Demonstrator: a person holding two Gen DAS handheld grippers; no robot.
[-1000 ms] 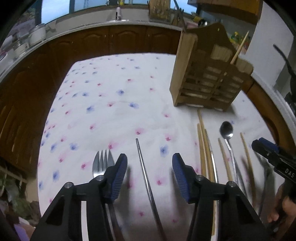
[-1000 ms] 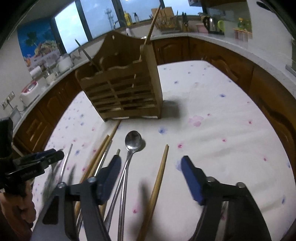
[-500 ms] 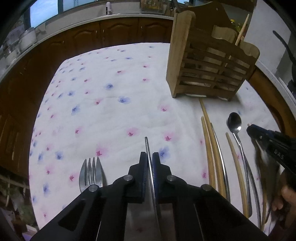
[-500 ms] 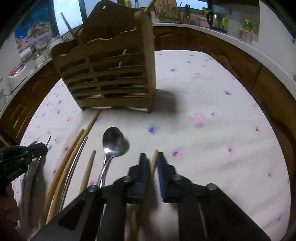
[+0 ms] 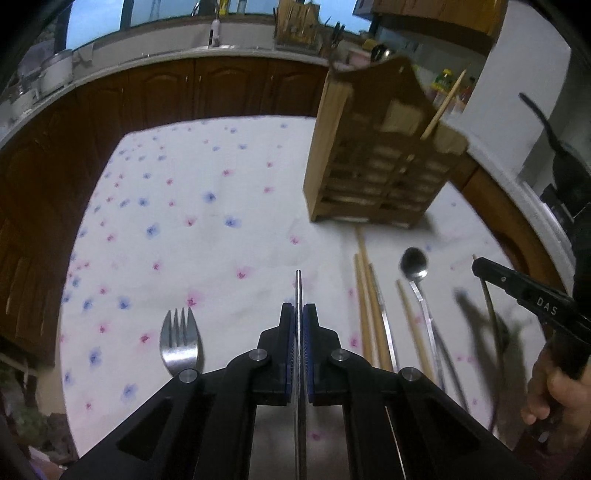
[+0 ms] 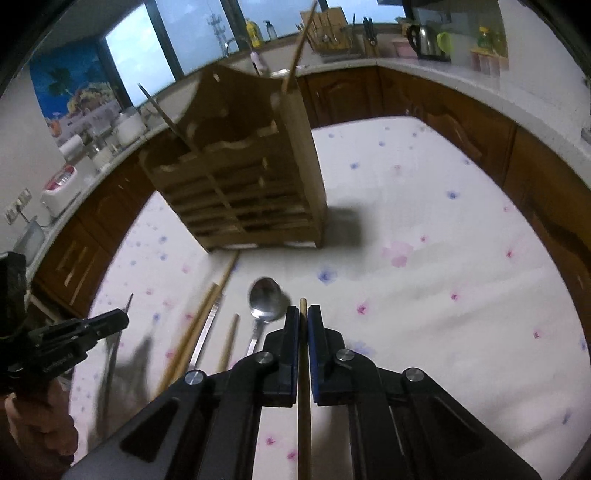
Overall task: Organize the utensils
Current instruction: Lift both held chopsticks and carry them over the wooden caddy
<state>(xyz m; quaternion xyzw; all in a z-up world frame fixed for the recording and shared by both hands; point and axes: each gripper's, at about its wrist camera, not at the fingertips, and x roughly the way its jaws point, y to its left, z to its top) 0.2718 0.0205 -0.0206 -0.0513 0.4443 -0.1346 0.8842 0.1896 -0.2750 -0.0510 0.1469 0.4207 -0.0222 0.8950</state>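
Observation:
My left gripper [image 5: 298, 308] is shut on a thin metal chopstick [image 5: 297, 286] and holds it above the floral cloth. My right gripper [image 6: 303, 310] is shut on a wooden chopstick [image 6: 303, 304], lifted off the cloth. The wooden slatted utensil holder [image 5: 376, 173] stands ahead, with one wooden chopstick [image 5: 445, 103] in it; it also shows in the right wrist view [image 6: 243, 184]. On the cloth lie a fork [image 5: 181, 341], a spoon [image 5: 415, 264], and several wooden and metal chopsticks [image 5: 369, 302]. The right gripper also shows at the right of the left wrist view [image 5: 476, 264].
The table with the floral cloth [image 5: 184, 229] is ringed by dark wooden cabinets [image 5: 207, 92] and a counter with a kettle [image 6: 424, 38], a knife rack [image 6: 332, 26] and appliances [image 6: 59, 188]. The holder stands between both grippers and the far table edge.
Both grippers went from open to shut, the left on the metal chopstick, the right on the wooden one, and both have since risen from the cloth with them.

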